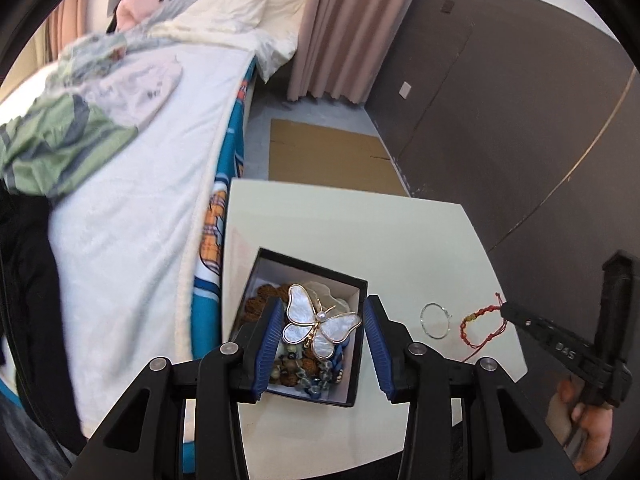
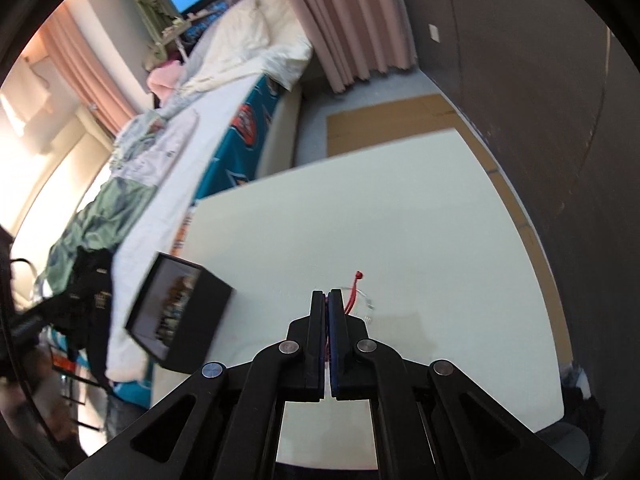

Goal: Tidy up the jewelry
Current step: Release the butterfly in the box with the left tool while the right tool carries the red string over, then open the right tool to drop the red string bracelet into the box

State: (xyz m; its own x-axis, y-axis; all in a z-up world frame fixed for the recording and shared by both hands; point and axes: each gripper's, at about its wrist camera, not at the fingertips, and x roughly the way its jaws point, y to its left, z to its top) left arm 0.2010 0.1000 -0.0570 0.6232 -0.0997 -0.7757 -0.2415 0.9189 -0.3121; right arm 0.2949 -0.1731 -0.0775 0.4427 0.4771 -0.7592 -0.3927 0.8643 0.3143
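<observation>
A black jewelry box (image 1: pixel 352 368) stands on the white table (image 1: pixel 360 232), filled with bead bracelets; a white and gold butterfly brooch (image 1: pixel 318 322) lies on top. My left gripper (image 1: pixel 320 344) is open, its blue pads on either side of the brooch above the box. A thin silver ring bangle (image 1: pixel 435 321) lies right of the box. A red cord bracelet (image 1: pixel 478 320) lies beside it. My right gripper (image 2: pixel 329 304) is shut on the red cord bracelet (image 2: pixel 353 294); its tip shows in the left wrist view (image 1: pixel 510 312). The box (image 2: pixel 180 316) appears blurred at left.
A bed (image 1: pixel 140 200) with white sheets and clothes runs along the table's left side. A dark wall (image 1: pixel 520 120) stands at the right. Flattened cardboard (image 1: pixel 332 152) lies on the floor beyond the table, with pink curtains (image 1: pixel 340 28) behind.
</observation>
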